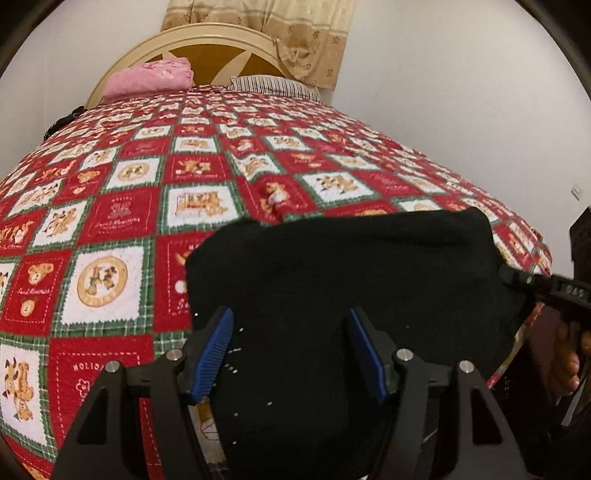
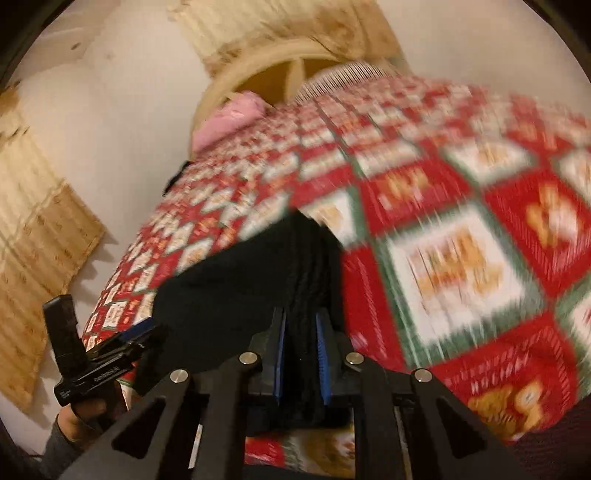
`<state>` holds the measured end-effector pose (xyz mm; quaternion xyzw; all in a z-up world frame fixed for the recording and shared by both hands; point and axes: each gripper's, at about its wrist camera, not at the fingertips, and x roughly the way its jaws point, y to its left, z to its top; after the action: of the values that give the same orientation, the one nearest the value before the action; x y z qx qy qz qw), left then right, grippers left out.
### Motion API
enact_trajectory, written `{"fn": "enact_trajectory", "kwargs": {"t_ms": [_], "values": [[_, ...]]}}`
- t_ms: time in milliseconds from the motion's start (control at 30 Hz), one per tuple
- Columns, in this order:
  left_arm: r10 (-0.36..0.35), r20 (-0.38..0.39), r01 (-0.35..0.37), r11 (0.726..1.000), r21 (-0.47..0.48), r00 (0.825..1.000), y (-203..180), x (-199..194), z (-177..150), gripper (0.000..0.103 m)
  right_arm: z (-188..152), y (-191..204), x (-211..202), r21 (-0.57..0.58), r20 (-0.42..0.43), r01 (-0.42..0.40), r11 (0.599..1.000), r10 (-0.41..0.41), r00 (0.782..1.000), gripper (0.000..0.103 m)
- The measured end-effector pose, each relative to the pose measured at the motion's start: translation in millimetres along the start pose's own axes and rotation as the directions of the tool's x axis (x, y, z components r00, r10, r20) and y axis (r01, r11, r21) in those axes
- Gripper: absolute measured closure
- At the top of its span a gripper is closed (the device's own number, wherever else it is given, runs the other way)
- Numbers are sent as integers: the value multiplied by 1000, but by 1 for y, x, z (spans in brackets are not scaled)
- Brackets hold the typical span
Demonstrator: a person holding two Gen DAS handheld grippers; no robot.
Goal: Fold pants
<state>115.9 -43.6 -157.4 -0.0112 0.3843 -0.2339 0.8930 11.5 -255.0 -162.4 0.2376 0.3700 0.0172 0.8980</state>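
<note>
Black pants (image 1: 332, 266) lie bunched in a folded heap on a red, white and green holiday quilt (image 1: 122, 221), near the bed's front right corner. In the left wrist view my left gripper (image 1: 291, 317) hovers over the near part of the pants, its blue pads wide apart and the cloth lying below them, not pinched. My right gripper (image 1: 517, 280) reaches in at the heap's right edge. The blurred right wrist view shows my right gripper (image 2: 301, 325) shut on a thick ridge of the black pants (image 2: 229, 280). My left gripper (image 2: 144, 332) shows at the lower left, held by a hand (image 2: 85, 410).
A pink bundle (image 1: 155, 77) and a striped pillow (image 1: 273, 86) lie at the bed's head, against a cream headboard (image 1: 207, 40). A beige curtain (image 1: 295, 33) hangs behind it. The quilt drops off at the right edge (image 1: 539, 251), beside dark furniture (image 1: 581, 236).
</note>
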Motion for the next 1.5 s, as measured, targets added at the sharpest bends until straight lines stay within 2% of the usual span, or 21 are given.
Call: {"fn": "enact_trajectory", "kwargs": {"t_ms": [67,100,133,167,200,367,433,567,600,633,667,833,900,933,967,1033,1200,1300,1333,1367,1500], "values": [[1,3,-1,1000,4,1000,-1,-3,-2,36,-3,-4,-2,1,14,-16,1000,16,1000,87],[0,6,0,1000,8,1000,-1,-6,-2,36,-3,-4,-5,-8,21,-16,1000,16,1000,82],[-3,13,3,1000,11,1000,-2,-10,-2,36,-2,-1,-9,-21,34,1,1000,0,999,68],[-5,18,5,1000,12,1000,-2,-13,-3,36,-1,1,-15,-34,64,41,999,-39,997,61],[-5,22,5,1000,13,1000,-1,-15,-3,36,0,3,-21,-40,89,61,997,-57,994,61],[-1,26,2,1000,-21,1000,9,-20,-7,33,-12,22,-61,-128,174,86,988,-63,983,61],[1,27,0,999,-47,1000,14,-18,-9,26,-19,28,-62,-160,140,88,983,-66,988,61],[-6,22,7,998,-55,1000,14,-15,-10,26,-29,36,-45,-221,114,142,965,-119,986,61],[-4,24,5,999,-49,1000,13,-16,-10,26,-29,36,-41,-228,113,152,962,-129,985,66],[-5,26,6,999,-45,1000,12,-17,-10,26,-29,36,-36,-232,105,157,960,-136,985,83],[-5,29,7,999,-45,1000,12,-18,-10,26,-29,36,-35,-241,107,170,956,-148,983,86],[-8,26,10,998,-67,1000,19,-17,-11,26,-30,51,-50,-315,149,162,935,-120,982,88],[-14,18,15,998,-68,1000,19,-15,-12,26,-30,55,-48,-338,155,189,922,-144,977,88],[-14,18,15,998,-64,1000,18,-15,-12,26,-31,57,-48,-341,172,212,916,-161,972,83],[-13,19,14,998,-61,1000,18,-16,-12,26,-31,57,-48,-343,184,226,912,-171,968,69],[-16,22,17,998,-60,1000,18,-17,-12,26,-30,56,-49,-338,197,233,912,-174,965,57],[-18,14,19,998,-67,1000,20,-16,-12,26,-30,65,-49,-366,196,207,907,-143,970,57],[-16,11,17,998,-58,1000,18,-15,-13,26,-28,64,-32,-356,149,216,909,-173,973,67],[-16,11,17,998,-57,1000,18,-15,-12,26,-27,61,-27,-345,143,230,910,-191,971,75],[-17,11,17,998,-56,1000,18,-16,-12,26,-27,58,-23,-335,140,243,910,-207,968,91],[-16,11,17,998,-66,1000,22,-16,-13,26,-26,58,-34,-336,153,220,916,-177,972,94]]}}
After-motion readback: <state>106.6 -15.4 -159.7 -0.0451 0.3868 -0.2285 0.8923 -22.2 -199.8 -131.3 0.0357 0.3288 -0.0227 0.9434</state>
